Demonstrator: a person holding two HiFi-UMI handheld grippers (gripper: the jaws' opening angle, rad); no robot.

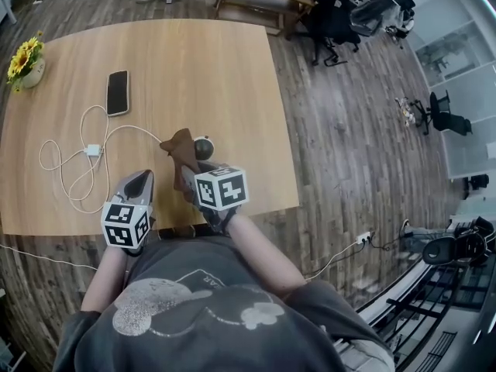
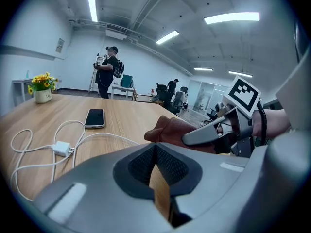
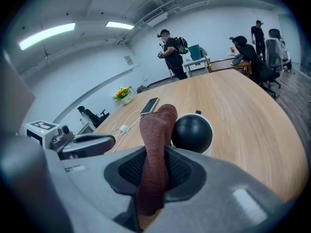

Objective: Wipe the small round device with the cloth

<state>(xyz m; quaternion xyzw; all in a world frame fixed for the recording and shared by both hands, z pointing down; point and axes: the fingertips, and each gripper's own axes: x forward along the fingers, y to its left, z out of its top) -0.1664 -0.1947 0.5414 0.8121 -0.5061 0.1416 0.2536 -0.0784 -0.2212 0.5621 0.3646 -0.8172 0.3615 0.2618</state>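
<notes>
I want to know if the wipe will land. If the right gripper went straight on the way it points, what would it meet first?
Probably the small round device, just ahead and slightly right of the cloth the right gripper holds; the cloth's tip would likely brush it first.

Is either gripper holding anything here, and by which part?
The right gripper is shut on the reddish-brown knitted cloth, pinched near one end, with the rest sticking out past the jaws. The left gripper is shut and empty.
</notes>
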